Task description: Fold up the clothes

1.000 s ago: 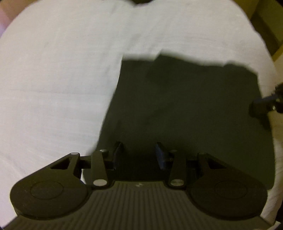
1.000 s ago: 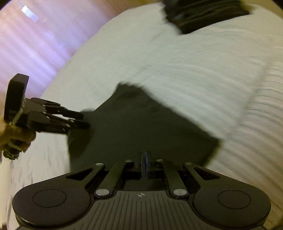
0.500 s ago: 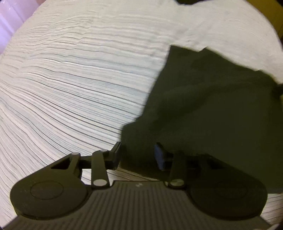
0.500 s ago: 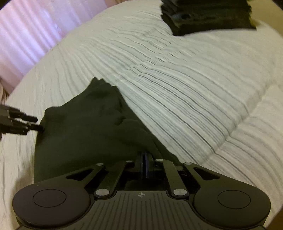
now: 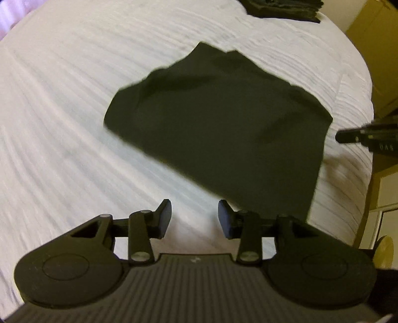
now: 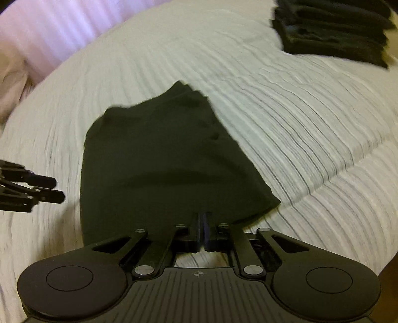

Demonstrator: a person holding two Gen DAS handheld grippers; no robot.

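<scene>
A dark folded garment (image 5: 219, 119) lies on the white bedspread (image 5: 62, 124); the right wrist view shows the same garment (image 6: 161, 161). My left gripper (image 5: 194, 216) is open over bare bedspread just short of the garment's near edge, with nothing between its fingers. From the right wrist view, the left gripper (image 6: 58, 190) sits to the left of the cloth and apart from it. My right gripper (image 6: 204, 223) is shut, its tips at the garment's near edge. In the left wrist view, the right gripper (image 5: 339, 136) ends just off the cloth's right corner. No cloth shows pinched.
A stack of folded dark clothes (image 6: 333, 32) rests at the far end of the bed (image 5: 283, 7). Yellow-brown furniture (image 5: 373, 49) stands past the bed's right edge. A pale pink curtain (image 6: 62, 24) hangs beyond the far left side.
My left gripper has drawn back off the garment, whose edge lay between its fingers, and now hangs over bare bedspread. The garment has settled into a smaller folded shape.
</scene>
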